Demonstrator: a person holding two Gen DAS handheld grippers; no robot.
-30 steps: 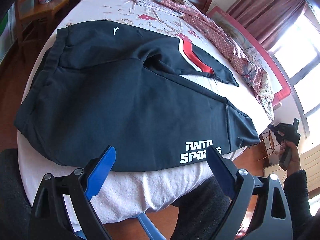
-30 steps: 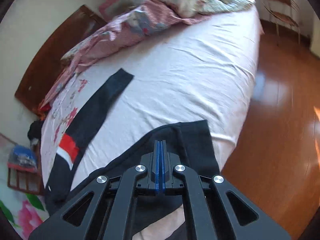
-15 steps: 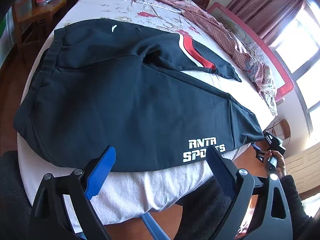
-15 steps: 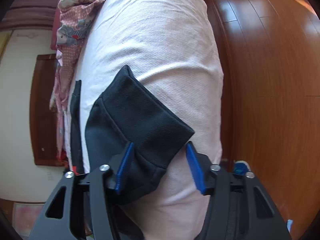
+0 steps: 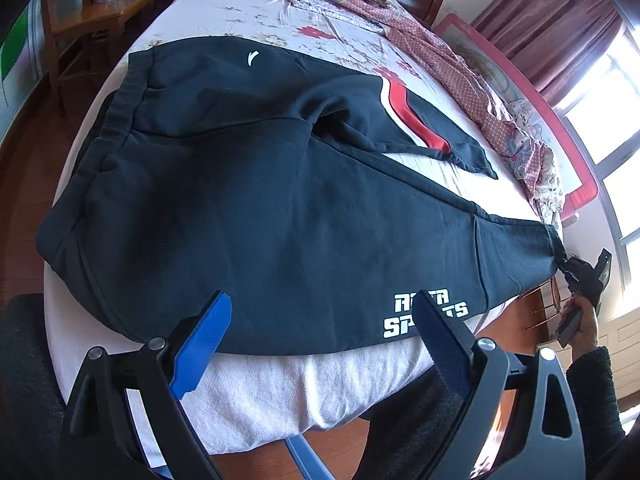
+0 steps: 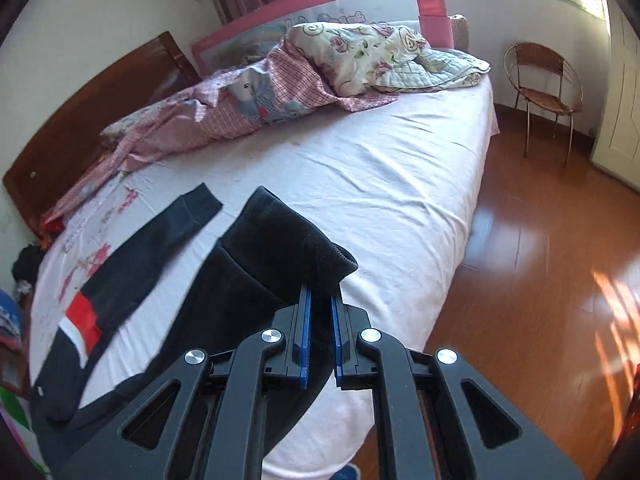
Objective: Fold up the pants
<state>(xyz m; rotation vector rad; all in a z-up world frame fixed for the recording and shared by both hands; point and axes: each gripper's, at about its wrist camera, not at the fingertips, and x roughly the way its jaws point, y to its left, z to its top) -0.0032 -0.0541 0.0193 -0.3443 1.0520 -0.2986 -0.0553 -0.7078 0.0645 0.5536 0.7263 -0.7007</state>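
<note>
Gripping the near leg's cuff [image 6: 298, 248], your right gripper [image 6: 320, 316] has just closed on it at the bed's [image 6: 392, 184] near right edge. Pants [image 5: 248, 200] run lengthwise left to waistband; your left gripper [image 5: 320, 320] hangs open, nearer that end.

Daylit bedroom, strong fisheye bend in both views.
Sun pours through the window [image 5: 612, 92], blown out white, and throws glare patches on the wooden floor [image 6: 540, 280] below it; dark corners vignette each frame, and the floor near that glare is slightly smeared.
</note>
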